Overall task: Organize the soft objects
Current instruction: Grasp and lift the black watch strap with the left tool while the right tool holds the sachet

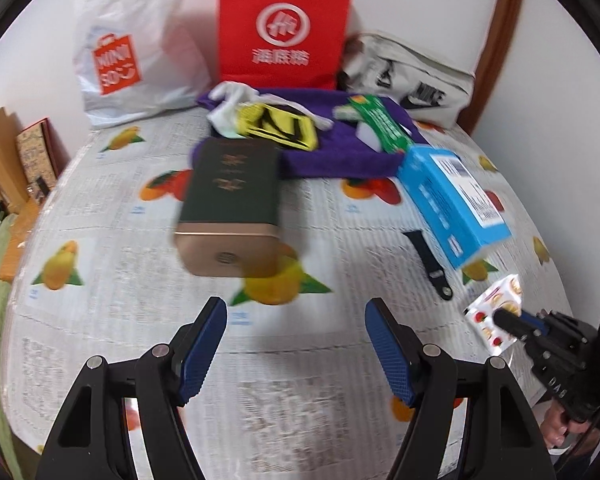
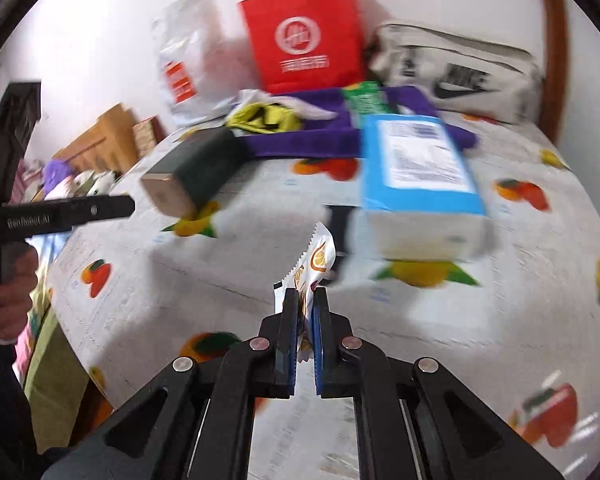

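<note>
Right gripper is carrying a small snack sachet above the worktop.

Its jaws are pinching the sachet's lower edge; the left gripper is hanging open and empty. To do this well, I judge it best to keep the pinch firm and carry the sachet clear of the blue box. Counting: three bags at the back, one purple cloth, one dark tin, one green packet.
</note>
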Demonstrator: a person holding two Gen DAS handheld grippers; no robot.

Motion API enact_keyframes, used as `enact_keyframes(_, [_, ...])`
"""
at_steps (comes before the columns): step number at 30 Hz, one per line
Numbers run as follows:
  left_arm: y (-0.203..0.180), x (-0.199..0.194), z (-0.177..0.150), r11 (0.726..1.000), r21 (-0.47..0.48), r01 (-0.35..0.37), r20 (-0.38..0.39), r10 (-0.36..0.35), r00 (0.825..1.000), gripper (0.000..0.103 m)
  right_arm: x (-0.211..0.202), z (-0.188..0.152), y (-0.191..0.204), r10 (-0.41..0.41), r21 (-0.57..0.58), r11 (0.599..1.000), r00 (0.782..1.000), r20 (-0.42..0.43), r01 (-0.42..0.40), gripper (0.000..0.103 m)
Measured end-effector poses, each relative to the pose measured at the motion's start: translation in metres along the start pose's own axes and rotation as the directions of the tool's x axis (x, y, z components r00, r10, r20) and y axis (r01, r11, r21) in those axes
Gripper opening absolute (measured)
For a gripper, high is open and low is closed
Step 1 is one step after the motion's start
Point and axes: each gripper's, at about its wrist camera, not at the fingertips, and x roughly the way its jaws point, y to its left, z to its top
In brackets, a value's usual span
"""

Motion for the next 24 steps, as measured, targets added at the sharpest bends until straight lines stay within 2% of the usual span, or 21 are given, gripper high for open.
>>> enact_keyframes(4, [-0.028,0.019,0.0,0.999,0.046,0.028,-0.032,-0.026,0.999,0.07,-0.007,-0.009,-0.034,-0.063,0.061,0.996,0.998,0.007,0.062,0.007])
enact_keyframes(10, [-0.072,0.049,0.005,0.989,0.128,0.079,-0.084,-0.069,0.994,0.07,-0.017,-0.016,-0.066,-0.092,0.128,0.988,0.995,0.035,0.087,0.007])
enact_keyframes(18, [-0.117,0.089,0.012,0.975,0.174,0.138,-0.136,-0.115,0.984,0.07,-0.017,-0.022,-0.082,-0.085,0.14,0.987,0.996,0.032,0.08,0.007])
enact_keyframes(21, [-0.13,0.1,0.014,0.968,0.186,0.169,-0.13,-0.146,0.981,0.07,-0.015,-0.023,-0.086,-0.077,0.148,0.986,0.997,0.027,0.072,0.007])
enact_keyframes(24, [-0.145,0.11,0.013,0.961,0.266,0.073,-0.107,-0.046,0.993,0.07,-0.012,-0.024,-0.088,-0.054,0.16,0.986,0.998,0.021,0.05,0.007])
